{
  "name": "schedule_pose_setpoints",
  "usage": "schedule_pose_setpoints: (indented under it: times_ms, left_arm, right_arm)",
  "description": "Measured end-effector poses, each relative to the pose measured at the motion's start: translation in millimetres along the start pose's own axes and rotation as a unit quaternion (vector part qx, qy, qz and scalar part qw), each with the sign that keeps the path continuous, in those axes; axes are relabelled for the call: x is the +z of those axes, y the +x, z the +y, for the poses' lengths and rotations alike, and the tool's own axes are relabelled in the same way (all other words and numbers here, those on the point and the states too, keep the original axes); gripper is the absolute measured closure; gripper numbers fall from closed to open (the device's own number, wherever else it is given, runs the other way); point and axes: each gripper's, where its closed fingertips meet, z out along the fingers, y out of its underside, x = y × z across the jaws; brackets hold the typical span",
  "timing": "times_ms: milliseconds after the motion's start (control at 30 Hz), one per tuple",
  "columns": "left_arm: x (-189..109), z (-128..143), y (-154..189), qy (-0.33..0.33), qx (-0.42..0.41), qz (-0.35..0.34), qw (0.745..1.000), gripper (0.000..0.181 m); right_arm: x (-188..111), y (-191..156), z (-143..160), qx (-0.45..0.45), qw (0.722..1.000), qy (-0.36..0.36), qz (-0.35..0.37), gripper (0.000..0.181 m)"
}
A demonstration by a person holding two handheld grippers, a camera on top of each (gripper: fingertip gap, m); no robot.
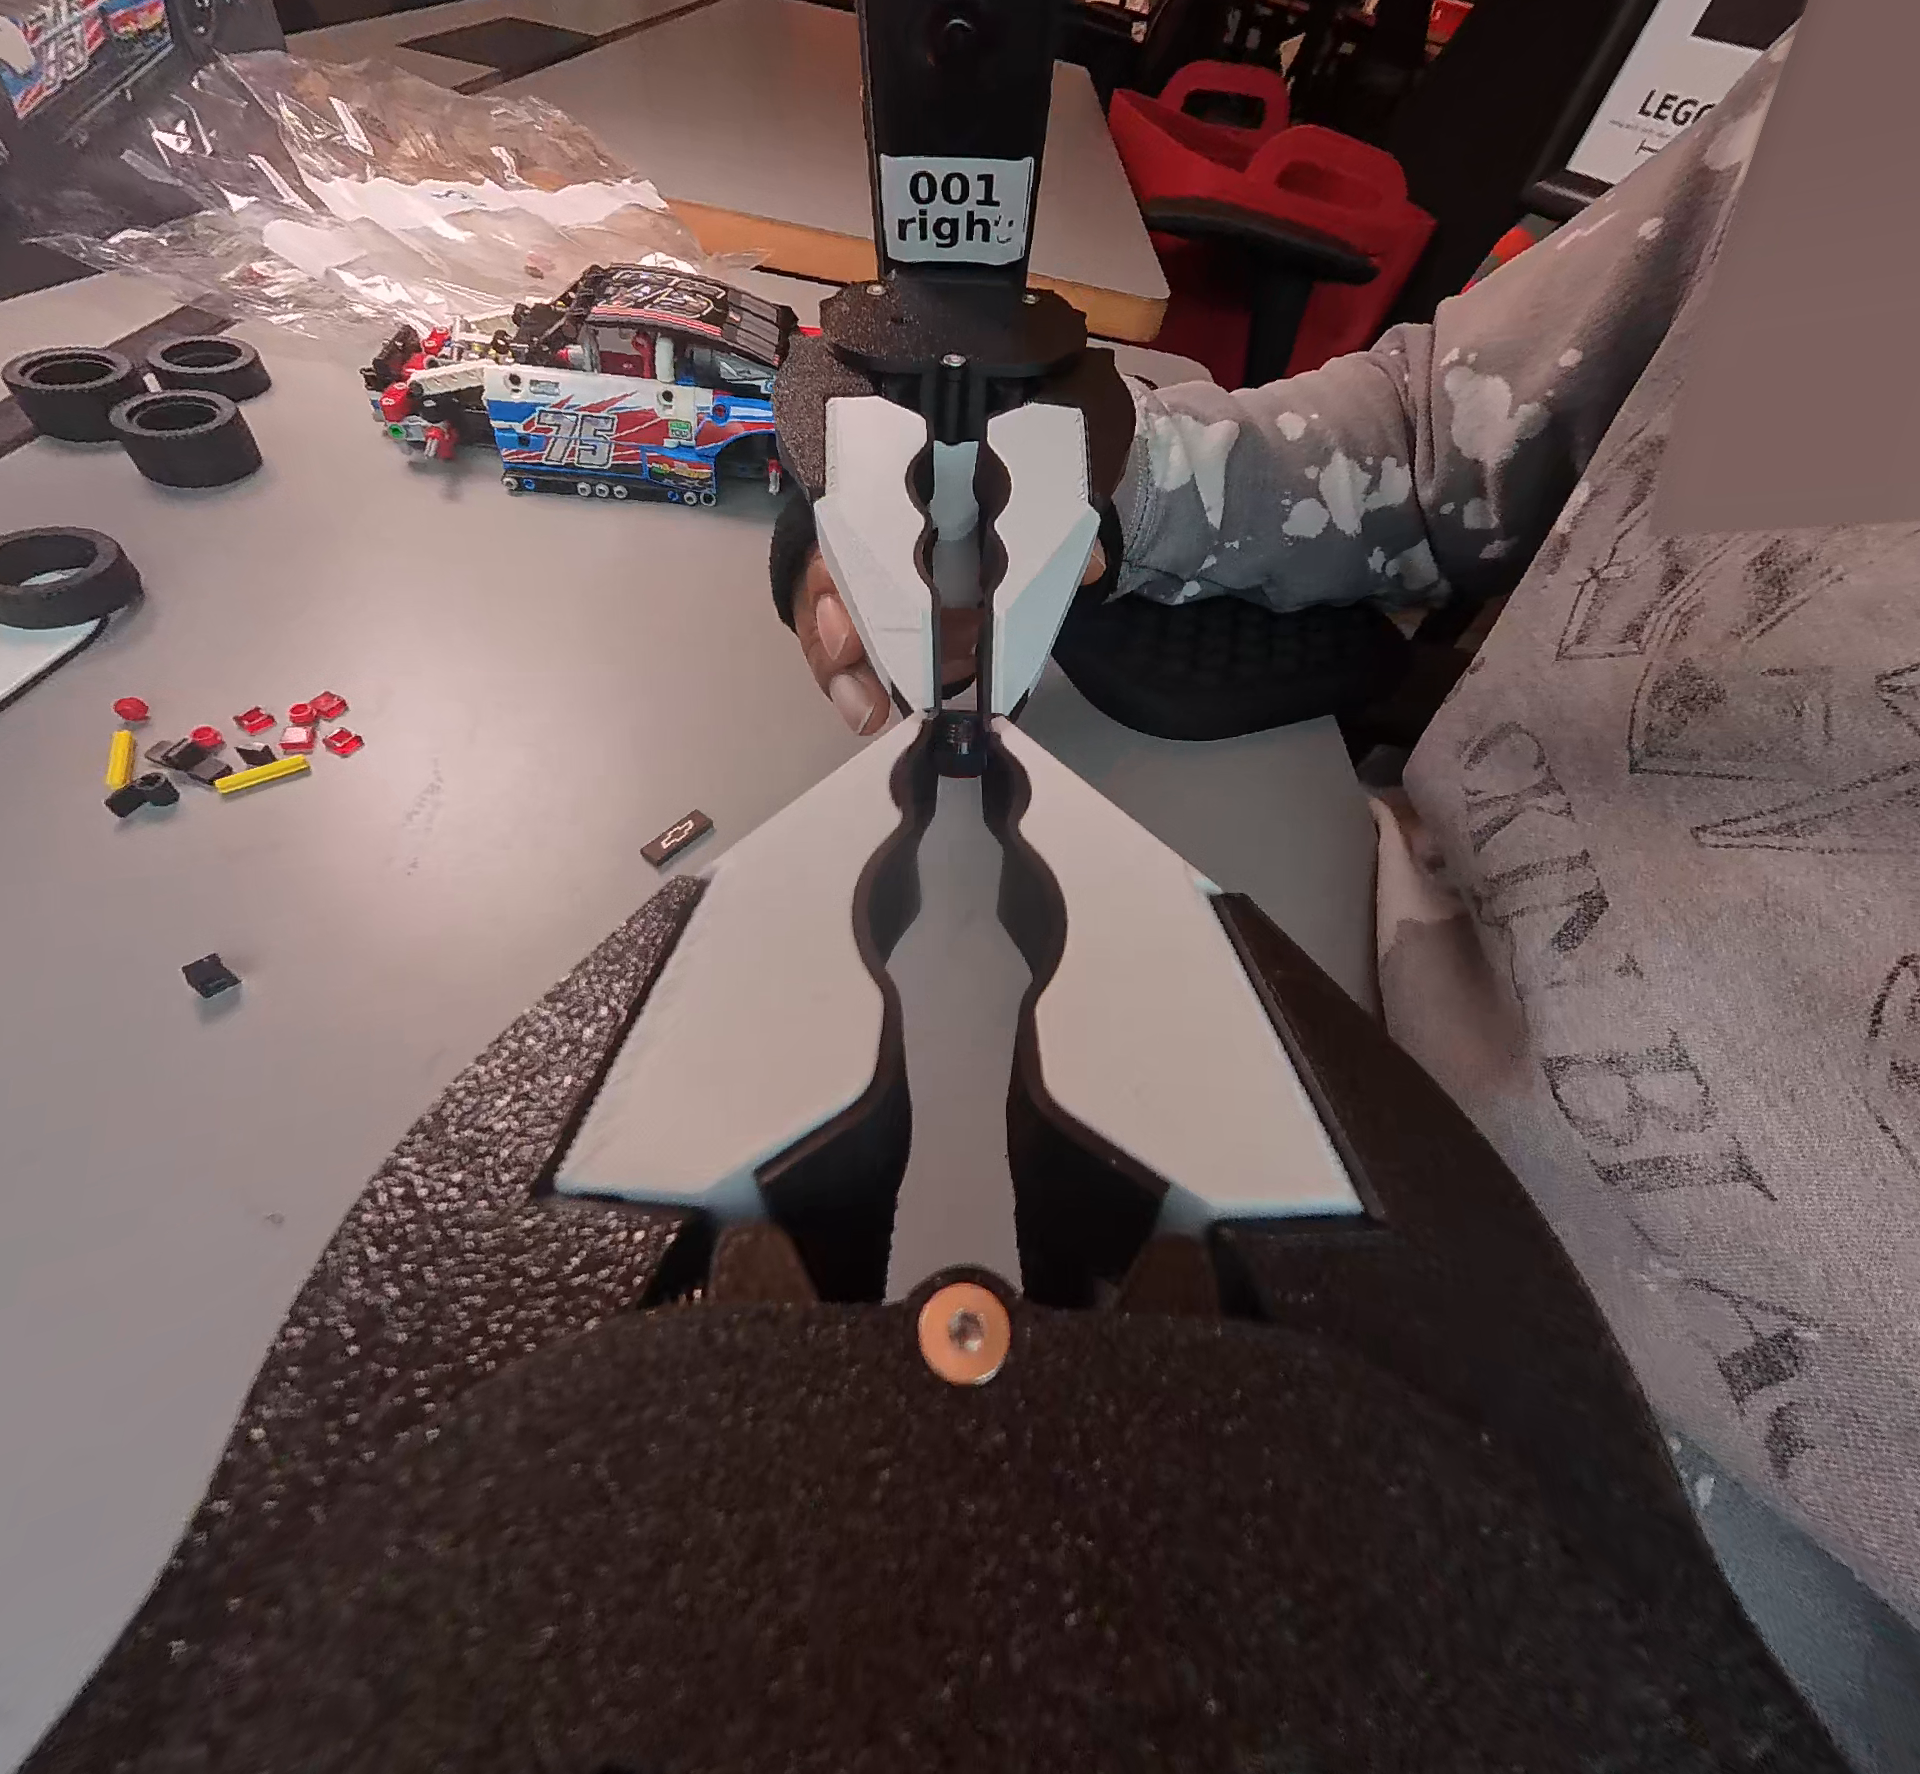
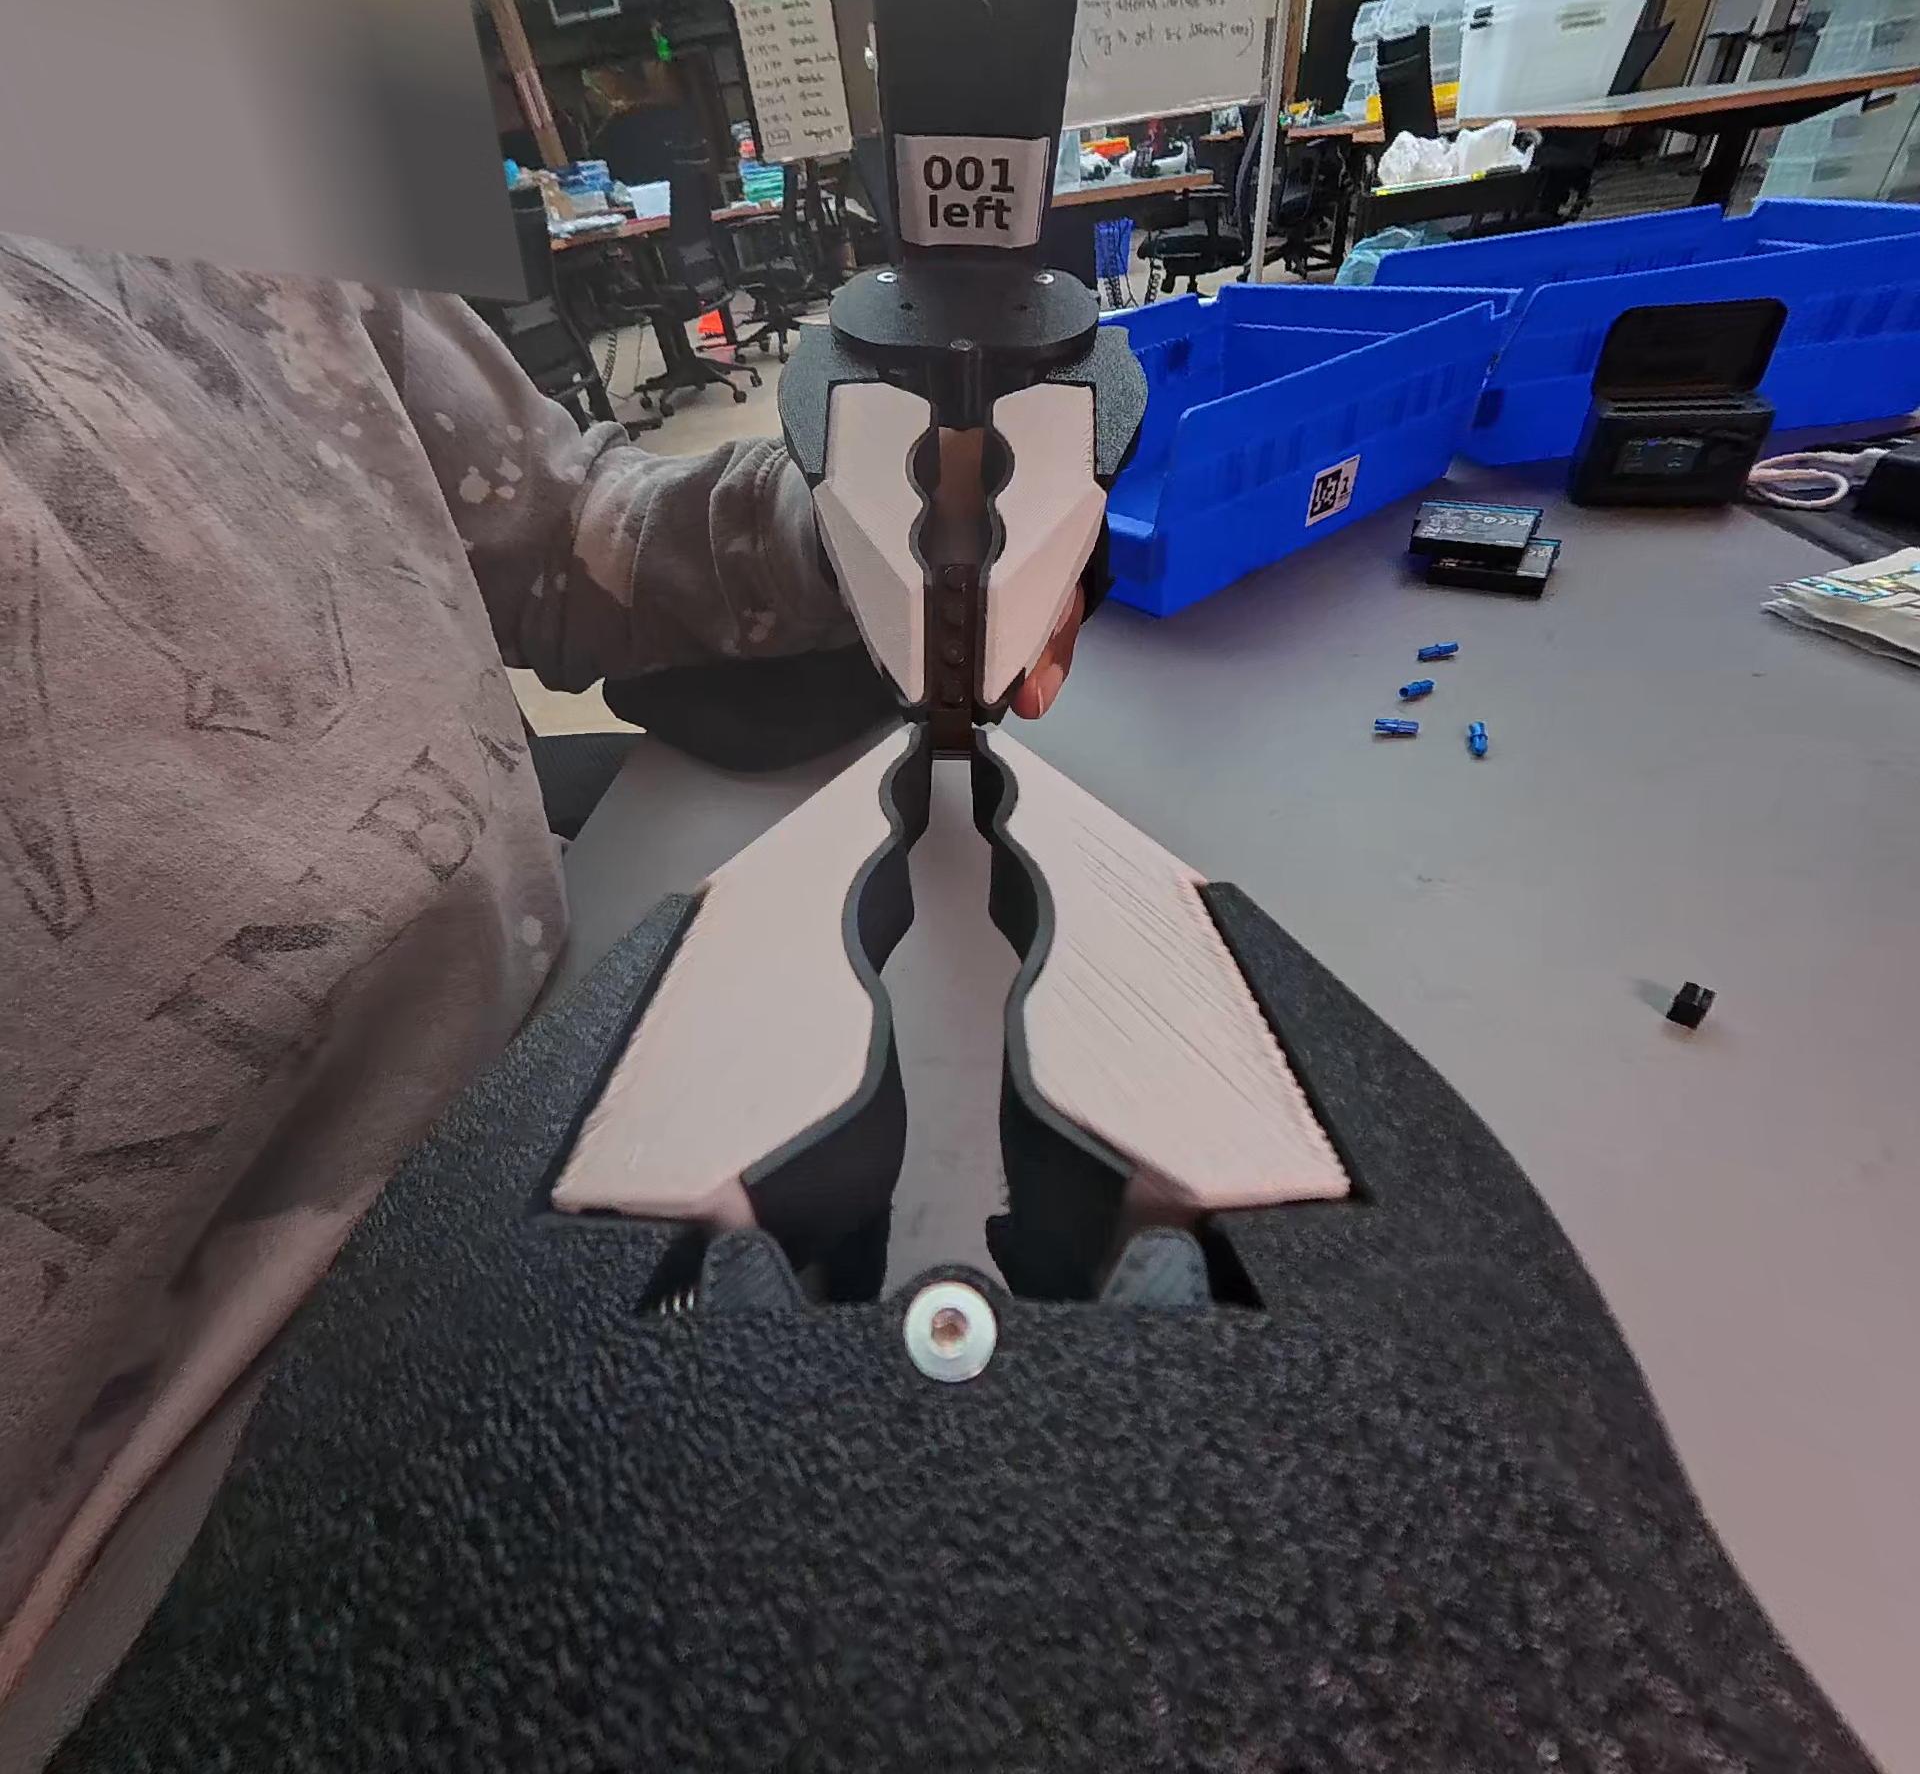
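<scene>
you've got the two claws nose to nose, just off the near edge of the table [image 1: 468, 945], with your sleeve right behind them. your left claw [image 1: 956, 753] is pinched down on a thin black beam [image 2: 954, 623] with a row of holes. the right wrist view shows it standing upright between those fingers, poking out past the tips. from the left wrist view you only see its end, a small dark knob right at the tips

your right claw [image 2: 951, 748] has its tips narrowed around the beam's free end, so they're touching or as good as. whether it's actually clamping there, i can't tell from either view, since the tips hide the contact

everything else sits well apart from the claws. on the left side there's a toy race car [image 1: 592, 405] with no wheels on, four loose tyres [image 1: 135, 405], a little heap of red and yellow bits [image 1: 239, 748], and crumpled clear bags [image 1: 364, 155] behind. on the right side are blue bins [image 2: 1351, 436], a few blue pins [image 2: 1434, 696] scattered on the table, and one lone black piece [image 2: 1688, 1005]
</scene>
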Motion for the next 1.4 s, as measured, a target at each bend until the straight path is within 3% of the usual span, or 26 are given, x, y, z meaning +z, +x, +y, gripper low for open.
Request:
schedule_pose_setpoints:
  times_ms: [233, 367, 833, 1100, 1200, 1400]
  left_arm:
    - [-2, 1, 0, -0.017, 0.017, -0.01, 1.0, 0.175]
    - [1, 15, -2, -0.048, 0.011, -0.008, 0.999, 0.175]
    - [11, 39, 10, -0.117, 0.041, 0.008, 0.992, 0.175]
    - [8, 43, 8, -0.128, 0.048, 0.001, 0.991, 0.175]
    - [7, 39, 7, -0.113, 0.036, 0.004, 0.993, 0.167]
    - [7, 36, -2, -0.107, 0.012, -0.016, 0.994, 0.175]
  right_arm:
    - [1, -1, -2, -0.011, 1.0, -0.002, -0.001, 0.174]
    - [5, 1, 15, -0.039, 0.997, -0.063, 0.015, 0.174]
    - [5, -14, 41, -0.048, 0.989, -0.14, -0.014, 0.168]
    - [8, -10, 43, -0.062, 0.988, -0.139, 0.0, 0.174]
    - [5, -4, 40, -0.062, 0.99, -0.13, 0.011, 0.174]
    - [4, 2, 37, -0.072, 0.99, -0.118, 0.034, 0.174]
